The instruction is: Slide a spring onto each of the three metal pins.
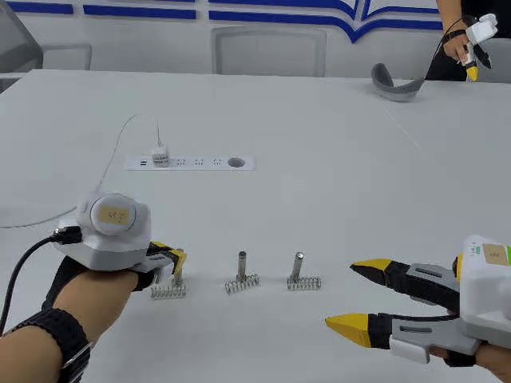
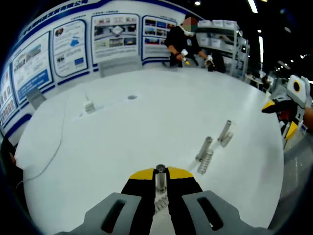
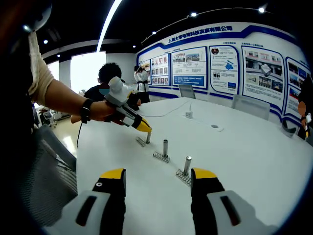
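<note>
- The left gripper (image 1: 174, 262) was at the lower left of the head view. In the left gripper view its yellow-tipped jaws were clenched on the left pin (image 2: 160, 176), which stood upright between them.
- The left spring (image 1: 168, 292) lay flat on the white table (image 1: 335, 167), just below the jaws and at the foot of that pin.
- The right gripper (image 1: 359, 295) was at the lower right of the head view. Its jaws were released and wide apart, grasping nothing, and it was to the right of all three pins.
- The middle pin (image 1: 242, 263) and the right pin (image 1: 298, 266) stood upright in the lower centre of the head view.
- The middle spring (image 1: 242, 282) and the right spring (image 1: 304, 282) lay on their sides on the table, each one against the foot of its own pin.
- A power strip (image 1: 190, 163) with a white plug (image 1: 160, 153) lay above the pins, towards the upper left of the head view.
</note>
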Demonstrator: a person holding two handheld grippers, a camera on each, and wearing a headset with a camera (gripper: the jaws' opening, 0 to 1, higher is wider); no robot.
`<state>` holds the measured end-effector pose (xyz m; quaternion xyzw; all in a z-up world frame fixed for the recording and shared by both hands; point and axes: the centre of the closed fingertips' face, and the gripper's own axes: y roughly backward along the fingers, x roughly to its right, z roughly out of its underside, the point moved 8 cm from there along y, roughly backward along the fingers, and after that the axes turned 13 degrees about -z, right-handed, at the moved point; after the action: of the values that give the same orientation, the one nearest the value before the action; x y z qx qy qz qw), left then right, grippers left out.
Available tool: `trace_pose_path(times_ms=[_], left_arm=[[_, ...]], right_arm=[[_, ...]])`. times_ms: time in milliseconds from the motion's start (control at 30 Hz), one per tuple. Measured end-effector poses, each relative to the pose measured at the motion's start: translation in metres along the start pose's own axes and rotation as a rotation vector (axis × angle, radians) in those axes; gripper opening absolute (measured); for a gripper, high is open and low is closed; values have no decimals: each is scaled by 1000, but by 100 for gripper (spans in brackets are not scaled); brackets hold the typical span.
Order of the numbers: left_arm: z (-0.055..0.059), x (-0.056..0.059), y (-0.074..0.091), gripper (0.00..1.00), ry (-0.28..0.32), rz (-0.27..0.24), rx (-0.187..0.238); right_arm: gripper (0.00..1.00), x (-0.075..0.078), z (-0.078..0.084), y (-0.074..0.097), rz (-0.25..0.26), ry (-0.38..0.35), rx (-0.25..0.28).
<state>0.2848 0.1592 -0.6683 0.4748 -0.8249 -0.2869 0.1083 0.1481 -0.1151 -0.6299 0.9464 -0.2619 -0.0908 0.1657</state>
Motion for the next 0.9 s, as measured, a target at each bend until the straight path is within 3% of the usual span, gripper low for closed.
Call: trace_pose_path(times_ms=[500,900], left_arm=[[5,3,5,8,-5,9,9],[8,2,6,8,-42,16,14]], right_arm=[[54,-1,1,-2,-6,-3,1],[54,-2,1,-4,-15,-2,-1]])
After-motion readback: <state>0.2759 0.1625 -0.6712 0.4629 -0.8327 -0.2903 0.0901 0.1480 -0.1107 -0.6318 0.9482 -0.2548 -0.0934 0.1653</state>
